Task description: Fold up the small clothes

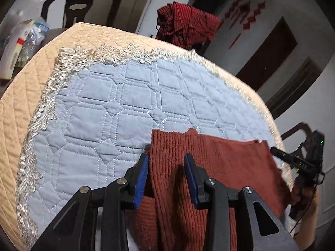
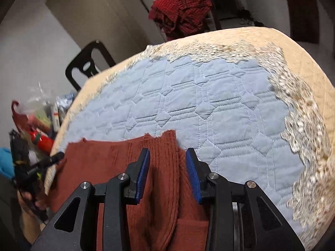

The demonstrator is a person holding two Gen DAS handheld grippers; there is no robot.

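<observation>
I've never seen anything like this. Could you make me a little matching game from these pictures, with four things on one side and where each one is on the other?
Things:
1. rust-brown knit garment
2. blue quilted mat
3. dark red checked cloth
4. black chair

Places:
A. heaped beyond the table's far edge
B. spread over the middle of the table, lace-trimmed
C. at the near edge, under both open tools
D. behind the table, by the clutter of packets

Pairs: 1-C, 2-B, 3-A, 4-D
</observation>
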